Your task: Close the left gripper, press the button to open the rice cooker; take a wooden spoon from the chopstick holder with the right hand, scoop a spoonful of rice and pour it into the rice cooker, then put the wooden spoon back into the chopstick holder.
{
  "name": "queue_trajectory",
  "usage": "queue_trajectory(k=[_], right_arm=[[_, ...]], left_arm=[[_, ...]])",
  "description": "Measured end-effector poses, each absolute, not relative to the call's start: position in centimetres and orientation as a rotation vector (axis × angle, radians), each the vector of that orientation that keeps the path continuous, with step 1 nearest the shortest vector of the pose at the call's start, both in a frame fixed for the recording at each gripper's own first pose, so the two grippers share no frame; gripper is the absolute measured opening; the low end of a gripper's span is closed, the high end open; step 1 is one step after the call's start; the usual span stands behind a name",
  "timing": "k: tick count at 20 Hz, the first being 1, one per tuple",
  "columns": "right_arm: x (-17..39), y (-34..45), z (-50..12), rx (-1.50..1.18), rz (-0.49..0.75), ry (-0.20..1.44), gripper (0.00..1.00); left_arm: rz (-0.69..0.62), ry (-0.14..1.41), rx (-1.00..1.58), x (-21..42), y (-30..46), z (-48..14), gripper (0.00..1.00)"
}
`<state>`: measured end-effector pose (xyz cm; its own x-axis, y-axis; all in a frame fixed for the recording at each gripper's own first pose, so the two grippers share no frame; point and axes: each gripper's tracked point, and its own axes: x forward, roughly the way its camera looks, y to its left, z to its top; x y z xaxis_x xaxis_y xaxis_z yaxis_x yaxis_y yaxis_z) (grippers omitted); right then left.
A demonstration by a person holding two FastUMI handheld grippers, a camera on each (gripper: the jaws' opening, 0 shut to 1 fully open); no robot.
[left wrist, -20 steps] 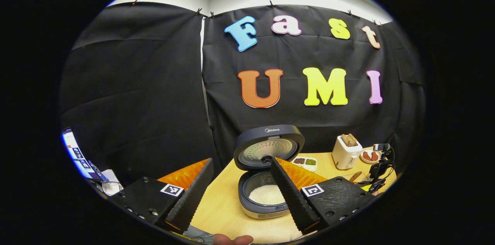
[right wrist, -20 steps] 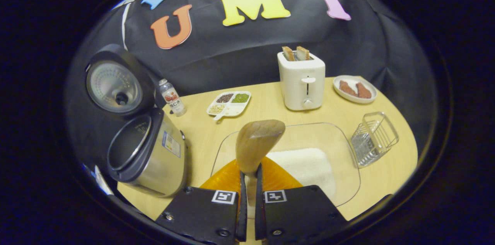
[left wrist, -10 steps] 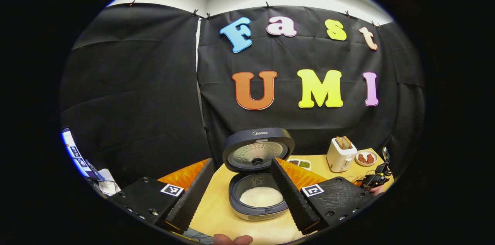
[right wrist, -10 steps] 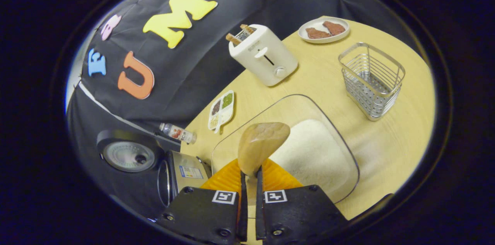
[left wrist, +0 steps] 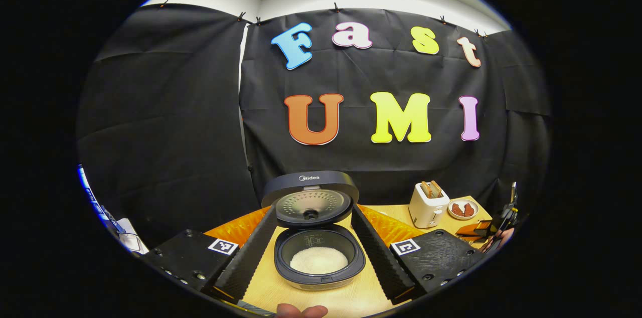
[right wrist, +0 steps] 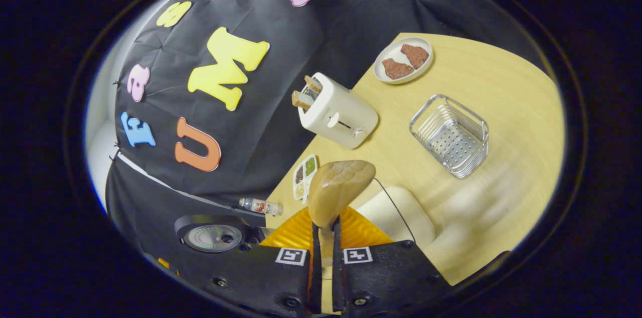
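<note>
A: While your left gripper [left wrist: 313, 250] hangs low in the left gripper view with its fingers spread wide and nothing between them, where does the rice cooker [left wrist: 317, 237] sit for you?

B: It sits at bottom centre of that view, framed between your two fingers, on the wooden table [left wrist: 346, 298]. Its lid is up, tilted back, and a patch of white rice [left wrist: 319, 260] lies in the inner pot.

A: And your right gripper [right wrist: 323, 230]?

B: Its fingers are pressed together on the handle of the wooden spoon [right wrist: 338, 188], at bottom centre of the right gripper view. The spoon's bowl rises just above them; you can't tell from this side whether it carries rice.

A: Where is the chopstick holder [right wrist: 450, 135]?

B: To the right of centre in the right gripper view, a wire basket lying on the table, well apart from the spoon. The whole view is rolled, so the table slants.

A: What else do you see there?

B: A white toaster [right wrist: 336, 111] with bread in its slots at upper centre, and a plate [right wrist: 403, 60] with two brown pieces above the holder. A pile of rice in a clear tray [right wrist: 401, 210] lies just right of the spoon. In the left gripper view, the toaster and plate sit at lower right.
</note>
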<state>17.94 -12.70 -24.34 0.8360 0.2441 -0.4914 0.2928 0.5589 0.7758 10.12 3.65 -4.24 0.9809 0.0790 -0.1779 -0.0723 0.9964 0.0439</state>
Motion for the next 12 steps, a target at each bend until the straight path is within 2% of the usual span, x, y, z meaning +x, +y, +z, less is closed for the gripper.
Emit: queue_trajectory(k=[5,12], right_arm=[[18.7,-10.8,-17.8,0.981,0.041,0.55,0.13],[21.2,1.3,-11.0,0.925,0.281,0.547,0.13]], left_arm=[[0.089,0.166,0.045,8.8,4.4,-4.7,0.96],[0.181,0.161,0.009,5.4,9.0,-5.2,0.98]])
